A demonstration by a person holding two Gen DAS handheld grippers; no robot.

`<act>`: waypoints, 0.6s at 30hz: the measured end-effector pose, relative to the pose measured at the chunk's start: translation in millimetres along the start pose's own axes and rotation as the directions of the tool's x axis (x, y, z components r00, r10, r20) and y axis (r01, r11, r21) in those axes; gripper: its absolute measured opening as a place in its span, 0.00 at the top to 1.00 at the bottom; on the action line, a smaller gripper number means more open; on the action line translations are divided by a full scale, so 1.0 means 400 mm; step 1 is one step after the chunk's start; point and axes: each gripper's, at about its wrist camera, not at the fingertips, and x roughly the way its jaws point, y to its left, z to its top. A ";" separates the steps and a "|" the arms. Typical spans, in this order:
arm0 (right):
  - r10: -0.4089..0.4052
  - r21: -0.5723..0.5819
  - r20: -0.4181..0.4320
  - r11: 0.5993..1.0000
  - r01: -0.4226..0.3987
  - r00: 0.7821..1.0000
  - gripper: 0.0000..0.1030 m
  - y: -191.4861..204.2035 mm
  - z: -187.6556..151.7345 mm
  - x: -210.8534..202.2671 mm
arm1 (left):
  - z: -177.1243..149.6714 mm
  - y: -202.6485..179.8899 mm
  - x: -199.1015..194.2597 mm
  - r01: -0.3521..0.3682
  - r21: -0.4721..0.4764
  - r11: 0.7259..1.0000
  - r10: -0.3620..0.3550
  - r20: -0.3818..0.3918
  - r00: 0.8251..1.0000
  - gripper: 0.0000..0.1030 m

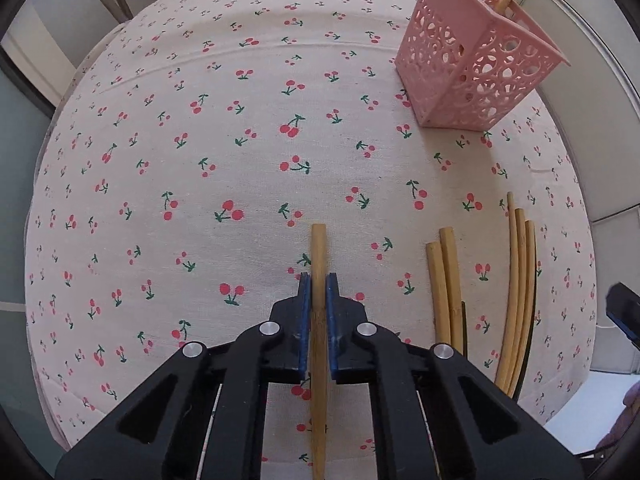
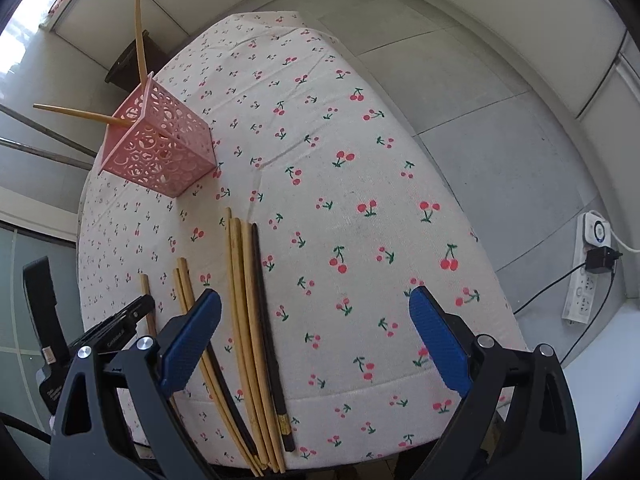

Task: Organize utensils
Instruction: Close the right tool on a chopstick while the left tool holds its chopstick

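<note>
My left gripper [image 1: 319, 280] is shut on a bamboo chopstick [image 1: 319, 256] that lies lengthwise over the cherry-print tablecloth [image 1: 200, 160]. More chopsticks lie to its right: a pair [image 1: 444, 280] and a bundle [image 1: 520, 280]. A pink perforated holder [image 1: 476, 68] stands at the far right with two chopsticks in it. In the right wrist view, my right gripper [image 2: 316, 308] is open and empty above the table's near edge. Bamboo and dark chopsticks [image 2: 252, 320] lie between its fingers, near the left one. The pink holder [image 2: 160, 148] stands far left. The left gripper [image 2: 136, 312] shows at left.
The table edge [image 2: 360, 396] runs close below my right gripper. A white power strip [image 2: 588, 268] with a cable lies on the floor at right. Grey floor tiles surround the table.
</note>
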 end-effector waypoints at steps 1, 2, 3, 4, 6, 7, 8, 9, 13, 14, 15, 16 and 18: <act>-0.007 -0.003 -0.001 1.000 0.007 1.000 0.10 0.006 0.006 0.010 | -0.002 0.000 -0.003 0.013 -0.002 1.000 -0.013 0.000 1.000 0.94; -0.010 -0.006 -0.002 1.000 0.010 1.000 0.10 0.010 0.010 0.018 | -0.002 0.002 -0.007 0.025 -0.004 1.000 -0.025 0.004 1.000 0.94; -0.016 -0.011 -0.006 1.000 0.016 1.000 0.10 0.017 0.014 0.028 | -0.005 0.001 -0.014 0.035 -0.005 0.999 -0.035 0.009 0.999 0.94; -0.027 -0.017 -0.010 0.999 0.027 1.000 0.10 0.023 0.018 0.039 | -0.004 0.002 -0.023 0.045 -0.006 0.999 -0.045 0.016 0.999 0.94; -0.044 -0.024 -0.008 0.999 0.044 0.999 0.12 0.034 0.022 0.051 | 0.003 0.011 -0.044 0.068 -0.013 0.998 -0.067 0.036 0.997 0.94; -0.045 -0.021 -0.005 0.999 0.045 0.999 0.14 0.037 0.023 0.053 | 0.002 0.012 -0.062 0.075 -0.016 0.997 -0.075 0.045 0.996 0.94; -0.031 -0.016 -0.005 0.999 0.031 1.000 0.14 0.041 0.025 0.054 | 0.002 0.019 -0.077 0.082 -0.018 0.996 -0.081 0.055 0.995 0.94; -0.009 -0.014 -0.007 1.000 0.009 1.000 0.14 0.049 0.026 0.054 | 0.005 0.025 -0.089 0.089 -0.023 0.996 -0.088 0.066 0.994 0.94; 0.056 -0.035 -0.023 0.998 -0.056 0.998 0.43 0.085 0.040 0.064 | 0.014 0.045 -0.125 0.119 -0.033 0.992 -0.116 0.093 0.989 0.94; 0.065 -0.036 -0.031 0.997 -0.066 0.997 0.56 0.093 0.043 0.072 | 0.016 0.048 -0.130 0.125 -0.034 0.992 -0.121 0.095 0.988 0.94; 0.072 -0.035 -0.038 0.997 -0.073 0.997 0.68 0.099 0.046 0.082 | 0.018 0.052 -0.136 0.128 -0.035 0.991 -0.124 0.099 0.987 0.94; 0.090 -0.030 -0.050 0.995 -0.092 0.995 0.72 0.103 0.048 0.093 | 0.017 0.053 -0.138 0.132 -0.035 0.991 -0.127 0.100 0.987 0.94; 0.119 -0.017 -0.068 0.993 -0.120 0.991 0.86 0.109 0.049 0.110 | 0.019 0.053 -0.148 0.138 -0.036 0.990 -0.134 0.100 0.986 0.94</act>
